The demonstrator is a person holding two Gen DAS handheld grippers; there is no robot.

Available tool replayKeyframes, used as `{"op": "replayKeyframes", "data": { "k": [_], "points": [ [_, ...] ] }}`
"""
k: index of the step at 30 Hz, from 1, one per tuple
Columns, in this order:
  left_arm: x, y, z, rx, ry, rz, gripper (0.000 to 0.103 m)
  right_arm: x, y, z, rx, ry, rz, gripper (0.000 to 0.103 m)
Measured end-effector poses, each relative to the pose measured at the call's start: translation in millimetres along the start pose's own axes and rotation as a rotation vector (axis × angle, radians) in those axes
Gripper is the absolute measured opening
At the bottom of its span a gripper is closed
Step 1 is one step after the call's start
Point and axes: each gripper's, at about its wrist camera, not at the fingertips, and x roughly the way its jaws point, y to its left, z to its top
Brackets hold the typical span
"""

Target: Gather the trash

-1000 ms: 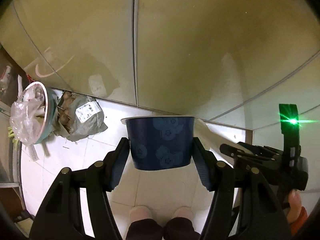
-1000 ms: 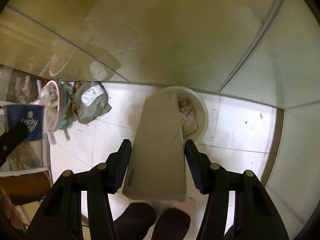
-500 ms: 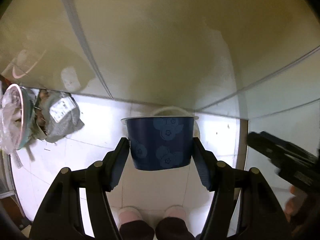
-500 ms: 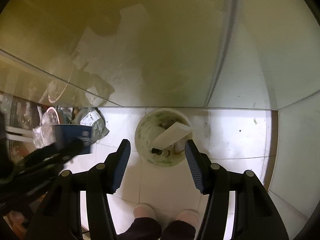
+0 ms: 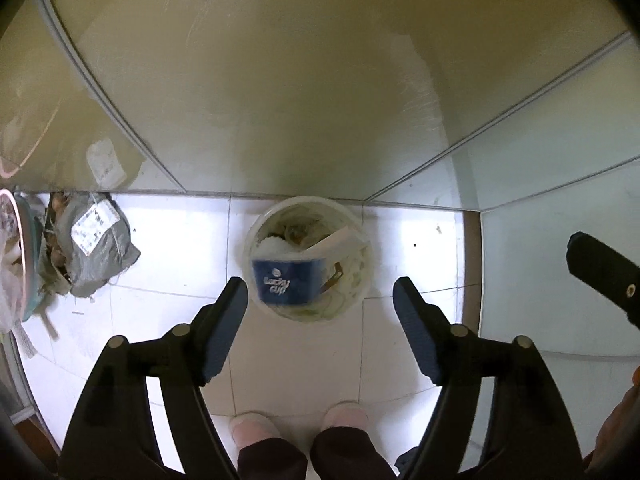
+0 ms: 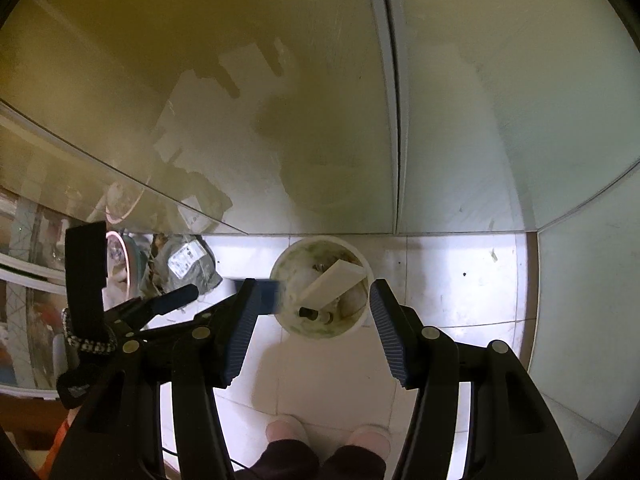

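Observation:
A blue paper cup point(image 5: 286, 280) marked "Lucky cup" is blurred in mid-air over the near-left rim of the white round bin point(image 5: 308, 200) on the floor. My left gripper point(image 5: 320, 288) hangs above the bin; its jaws are opening and touch nothing. In the right wrist view the cup point(image 6: 268, 296) shows as a blue smear left of the bin point(image 6: 320, 240). A beige cardboard piece point(image 6: 336, 280) leans inside the bin among other rubbish. My right gripper point(image 6: 314, 286) stands open over the bin, nothing between its fingers.
A grey parcel bag point(image 5: 96, 248) with a white label lies on the tiles left of the bin. Beside it is a pink-rimmed bowl point(image 5: 16, 260) stuffed with plastic. The person's slippers point(image 5: 256, 428) stand near the bin. Glossy wall panels point(image 5: 280, 100) close the corner behind.
The left gripper has let go of the blue cup, which drops toward the bin. The right gripper released the cardboard piece into the bin and rose.

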Motion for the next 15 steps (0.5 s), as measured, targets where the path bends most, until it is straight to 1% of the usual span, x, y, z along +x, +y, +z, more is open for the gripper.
{"op": "replayKeyframes", "data": {
  "k": [3, 7, 11, 13, 15],
  "points": [
    [-9, -4, 1, -0.001, -0.005, 0.009, 0.074, -11, 2, 0, -0.006, -0.012, 0.002, 0.053],
    [-44, -7, 0, -0.004, -0.042, 0.028, 0.074, -34, 7, 3, -0.019, -0.028, 0.000, 0.053],
    [-108, -14, -1, -0.006, -0.100, 0.038, 0.074, -80, 21, 13, -0.037, -0.059, 0.008, 0.053],
    [-155, -23, -1, -0.005, -0.151, 0.048, 0.074, -109, 30, 18, -0.046, -0.083, 0.016, 0.053],
    [-199, -32, 0, 0.000, -0.201, 0.063, 0.074, -151, 43, 24, -0.061, -0.118, 0.023, 0.053]
  ]
}}
